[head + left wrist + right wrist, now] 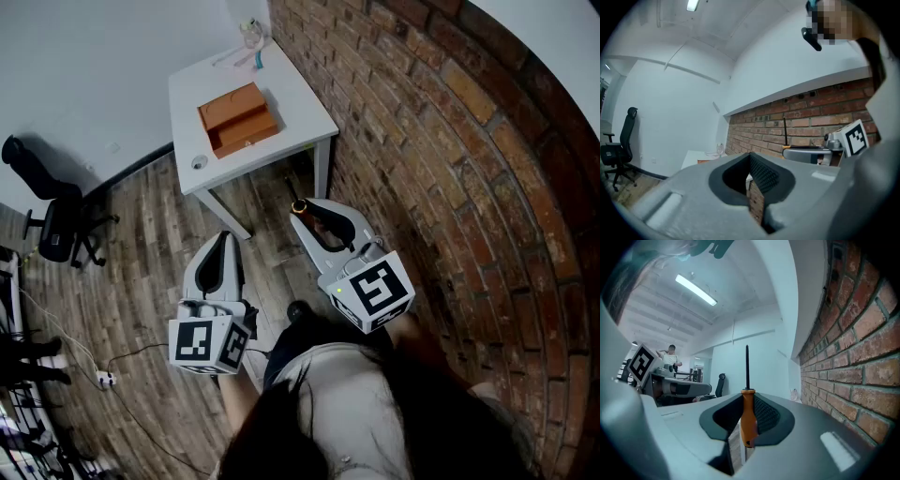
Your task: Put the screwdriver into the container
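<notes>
Clamping the screwdriver [748,420] by its orange handle, my right gripper [747,397] has both ribbed pads pressed against it. The black shaft sticks straight out past the jaw tips, and the butt of the handle sits back in the hollow between the jaws. My left gripper [223,236] hangs beside the right one, on its left and a little nearer to my body. Its jaws are drawn together with only a thin slit between the pads, and nothing is gripped in them.

Ahead of both grippers, well beyond their tips, stands a white table [300,103]. The orange-brown container [238,119] rests on it, open at the top, and lies ahead and slightly left of the screwdriver's tip, well apart from it. A clear glass [251,34] stands at the table's far end, past the container. The brick wall [450,169] runs close along the right of my right gripper. A black office chair [58,225] stands far off to the left of my left gripper, on the wooden floor [141,272].
</notes>
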Tool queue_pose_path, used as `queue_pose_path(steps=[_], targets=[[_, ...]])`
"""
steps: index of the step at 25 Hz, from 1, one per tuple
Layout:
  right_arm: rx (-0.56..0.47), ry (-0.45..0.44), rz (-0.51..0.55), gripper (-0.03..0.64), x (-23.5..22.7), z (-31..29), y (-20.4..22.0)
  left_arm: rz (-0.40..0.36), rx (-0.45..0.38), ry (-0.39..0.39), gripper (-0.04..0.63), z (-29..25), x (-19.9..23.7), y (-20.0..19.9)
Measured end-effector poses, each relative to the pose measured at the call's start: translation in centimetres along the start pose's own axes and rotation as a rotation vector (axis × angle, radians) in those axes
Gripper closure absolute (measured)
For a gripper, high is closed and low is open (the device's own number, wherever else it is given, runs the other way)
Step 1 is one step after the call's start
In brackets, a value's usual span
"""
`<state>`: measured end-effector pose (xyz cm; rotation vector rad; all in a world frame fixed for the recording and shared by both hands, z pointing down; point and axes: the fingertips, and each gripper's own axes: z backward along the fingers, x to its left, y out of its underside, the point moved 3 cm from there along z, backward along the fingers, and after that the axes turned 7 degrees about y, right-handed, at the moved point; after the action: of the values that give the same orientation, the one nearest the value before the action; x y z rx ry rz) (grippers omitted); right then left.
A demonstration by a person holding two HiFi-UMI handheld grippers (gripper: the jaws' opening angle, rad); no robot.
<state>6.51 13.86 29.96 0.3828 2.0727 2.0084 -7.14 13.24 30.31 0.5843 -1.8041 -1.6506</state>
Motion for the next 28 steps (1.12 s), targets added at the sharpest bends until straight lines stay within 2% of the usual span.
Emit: queue_pose_path(steps=[11, 18, 28], targets=[[-0.020, 0.009, -0.020, 0.541, 0.6, -4.2, -0.4, -0.010, -0.001, 0.024, 0.595, -1.5, 3.8, -0.3], [-0.029, 0.015, -0.073, 0.541, 1.1, -6.6, -0.8, -0.009, -0.007, 0.041, 0.595, -1.7, 6.1, -0.4], [-0.025, 0.025, -0.046, 0.541, 2.9, -8.3, -1.3, 0.011, -0.008, 0.061, 0.595, -1.3, 8.5, -0.6]])
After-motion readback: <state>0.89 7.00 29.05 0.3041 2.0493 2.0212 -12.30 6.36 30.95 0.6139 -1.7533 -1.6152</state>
